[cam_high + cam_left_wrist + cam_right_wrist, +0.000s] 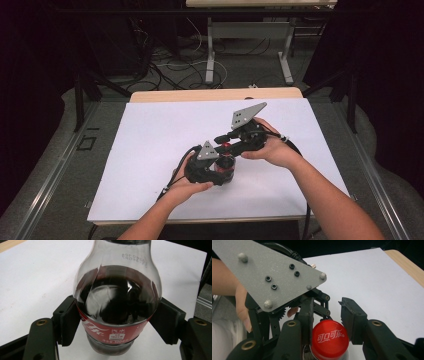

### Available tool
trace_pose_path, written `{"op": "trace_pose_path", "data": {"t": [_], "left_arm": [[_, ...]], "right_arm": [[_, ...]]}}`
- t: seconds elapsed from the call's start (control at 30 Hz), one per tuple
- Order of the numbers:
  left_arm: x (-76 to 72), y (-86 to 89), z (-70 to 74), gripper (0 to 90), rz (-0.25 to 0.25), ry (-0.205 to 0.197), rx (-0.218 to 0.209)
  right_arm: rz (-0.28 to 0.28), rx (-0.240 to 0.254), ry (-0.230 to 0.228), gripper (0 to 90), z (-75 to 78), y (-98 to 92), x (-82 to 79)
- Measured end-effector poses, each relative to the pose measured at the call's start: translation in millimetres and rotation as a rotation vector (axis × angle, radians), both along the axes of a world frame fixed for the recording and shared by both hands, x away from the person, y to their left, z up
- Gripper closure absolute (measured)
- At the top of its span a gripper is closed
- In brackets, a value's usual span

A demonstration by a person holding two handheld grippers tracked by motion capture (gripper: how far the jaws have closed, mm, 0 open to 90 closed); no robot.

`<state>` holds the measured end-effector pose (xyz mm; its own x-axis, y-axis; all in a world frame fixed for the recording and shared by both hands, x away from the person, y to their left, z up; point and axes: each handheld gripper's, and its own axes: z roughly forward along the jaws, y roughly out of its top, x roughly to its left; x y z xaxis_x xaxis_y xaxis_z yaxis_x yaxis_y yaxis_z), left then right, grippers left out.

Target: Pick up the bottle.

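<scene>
The cola bottle (117, 307) stood on the white counter (150, 145), its labelled body clamped between the left gripper's (117, 325) jaws. The right gripper's (328, 322) jaws had closed on its red cap (330, 339). The left gripper view showed the dark drink; the right gripper view showed the cap's lettering.

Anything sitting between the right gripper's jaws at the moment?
Yes. In the right gripper view, the bottle's red cap sits between the right gripper jaws, which close on it. The left gripper clamps the bottle body.
</scene>
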<state>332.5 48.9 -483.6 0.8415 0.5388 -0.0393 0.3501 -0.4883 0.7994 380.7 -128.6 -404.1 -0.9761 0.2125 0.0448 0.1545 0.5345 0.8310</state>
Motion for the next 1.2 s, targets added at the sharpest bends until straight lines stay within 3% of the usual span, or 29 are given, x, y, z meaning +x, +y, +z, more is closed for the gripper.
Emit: {"op": "trace_pose_path", "data": {"t": [0.1,0.2,0.3,0.4,0.53,0.83,0.87,0.93,1.07,1.1,1.2], "left_arm": [[0.9,2.3,1.1,30.2,0.011,0.002,-0.002],[2.6,4.7,2.2,30.2,0.028,-0.003,-0.005],[3.5,6.4,2.7,30.3,0.037,-0.001,-0.006],[4.3,8.0,2.8,30.3,0.068,0.005,-0.018],[4.6,9.0,3.0,30.2,0.072,0.015,-0.012],[3.4,6.2,2.4,30.3,0.057,0.008,-0.012],[2.9,5.9,3.0,30.3,0.043,0.017,0.002],[2.6,4.8,2.2,30.3,0.045,-0.002,0.009],[1.4,3.2,1.9,30.3,0.044,0.001,-0.005],[0.9,3.4,2.2,30.3,0.032,0.002,0.001],[0.9,3.5,2.0,30.3,0.028,0.0,0.006]], "right_arm": [[-0.042,-0.003,-0.008,56.9,1.1,2.1,-5.1],[-0.103,-0.004,-0.064,51.6,2.5,6.2,-14.1],[-0.209,0.016,-0.088,49.9,4.7,8.6,-22.7],[-0.295,0.043,-0.079,48.4,5.6,8.7,-28.7],[-0.336,0.052,-0.06,48.2,5.0,7.5,-31.8],[-0.311,0.028,-0.113,53.0,1.0,13.1,-33.1],[-0.305,0.022,-0.11,53.8,0.8,13.6,-31.9],[-0.294,0.028,-0.11,55.2,-0.2,14.7,-29.4],[-0.275,0.01,-0.097,56.9,-1.4,16.7,-26.8],[-0.258,-0.01,-0.105,62.1,-1.4,16.9,-25.0],[-0.213,-0.03,-0.079,62.5,0.4,14.2,-19.9]]}}
